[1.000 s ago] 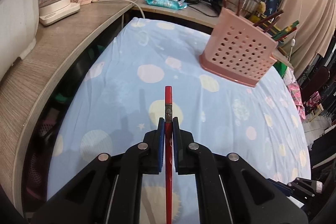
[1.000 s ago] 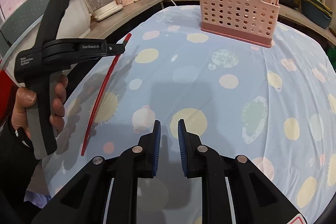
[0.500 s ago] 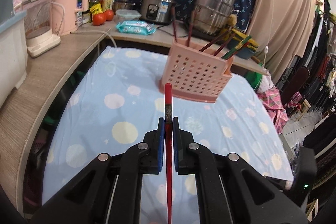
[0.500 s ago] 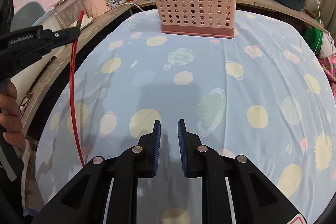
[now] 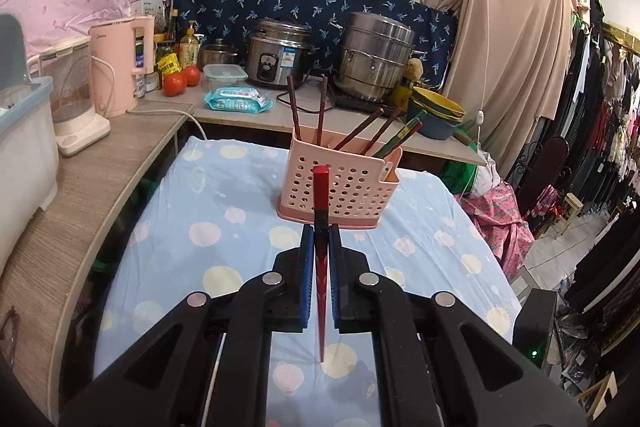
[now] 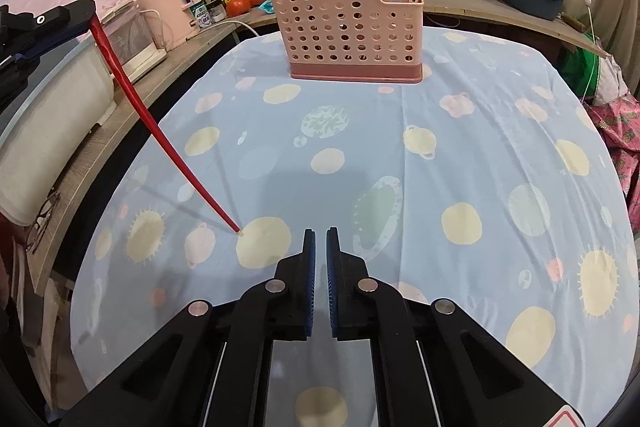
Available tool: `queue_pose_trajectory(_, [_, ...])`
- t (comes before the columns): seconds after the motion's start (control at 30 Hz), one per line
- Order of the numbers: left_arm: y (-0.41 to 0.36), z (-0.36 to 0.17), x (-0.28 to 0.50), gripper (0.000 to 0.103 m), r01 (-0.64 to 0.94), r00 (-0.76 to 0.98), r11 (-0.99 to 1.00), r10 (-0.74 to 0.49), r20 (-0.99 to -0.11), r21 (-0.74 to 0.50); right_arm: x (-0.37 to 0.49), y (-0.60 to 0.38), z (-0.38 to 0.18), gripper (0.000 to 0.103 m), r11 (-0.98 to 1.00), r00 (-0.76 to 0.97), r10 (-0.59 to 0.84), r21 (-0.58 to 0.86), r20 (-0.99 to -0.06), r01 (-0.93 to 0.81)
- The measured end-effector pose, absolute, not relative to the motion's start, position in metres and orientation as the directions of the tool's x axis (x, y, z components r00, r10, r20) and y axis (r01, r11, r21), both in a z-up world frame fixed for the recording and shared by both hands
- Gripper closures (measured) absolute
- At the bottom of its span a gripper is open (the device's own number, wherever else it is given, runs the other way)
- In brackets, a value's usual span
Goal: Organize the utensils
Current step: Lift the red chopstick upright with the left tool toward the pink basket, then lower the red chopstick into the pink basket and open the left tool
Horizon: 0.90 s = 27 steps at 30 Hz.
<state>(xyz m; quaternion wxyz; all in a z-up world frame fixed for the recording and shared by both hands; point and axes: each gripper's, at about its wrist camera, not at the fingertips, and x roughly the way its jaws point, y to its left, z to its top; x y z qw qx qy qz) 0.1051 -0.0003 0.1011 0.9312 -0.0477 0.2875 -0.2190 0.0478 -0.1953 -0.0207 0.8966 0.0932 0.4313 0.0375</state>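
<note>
We hold a long red chopstick (image 5: 321, 251) in our left gripper (image 5: 321, 243), with the blue pads squeezing it near its thick top end. From the right wrist view the chopstick (image 6: 160, 131) slants down from ten o'clock, and its thin tip looks to touch or sit just over a yellow dot on the blue tablecloth (image 6: 460, 131); we cannot tell which. The left gripper (image 6: 86, 11) shows there at the far left edge. Straight ahead at twelve o'clock stands the pink holder with round holes (image 5: 340, 187), upright on the cloth. It already has brown chopsticks (image 5: 294, 111) and green and red ones (image 5: 404, 131) sticking out of its top. Our right gripper (image 6: 320, 239) hangs over the cloth at six o'clock, well apart from the holder (image 6: 352, 23). Its jaws are clenched with only a thin gap, and nothing is between them. Behind the holder, on the wooden counter (image 5: 120, 163), we see a silver rice cooker (image 5: 278, 53), a big steel pot (image 5: 376, 59), a pink kettle (image 5: 122, 63) and two red tomatoes (image 5: 180, 81).
</note>
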Motion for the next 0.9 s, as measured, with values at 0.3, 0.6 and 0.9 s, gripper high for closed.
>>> queue_pose_trajectory(0.3, [-0.007, 0.114, 0.103, 0.096, 0.386, 0.761, 0.905, -0.422, -0.493, -0.180, 0.044, -0.197, -0.001, 0.101, 0.980, 0.654, 0.142, 0.199, -0.743, 0.013])
queue_pose_trajectory(0.6, [-0.016, 0.166, 0.132, 0.096, 0.384, 0.822, 0.911, -0.410, -0.394, -0.148, 0.057, -0.206, 0.032, 0.101, 0.982, 0.701, 0.123, 0.187, -0.702, 0.016])
queue_pose_trajectory(0.9, [-0.038, 0.222, 0.183, 0.096, 0.381, 0.874, 0.919, -0.395, -0.282, -0.107, 0.102, -0.227, 0.088, 0.101, 0.988, 0.773, 0.086, 0.156, -0.628, 0.017])
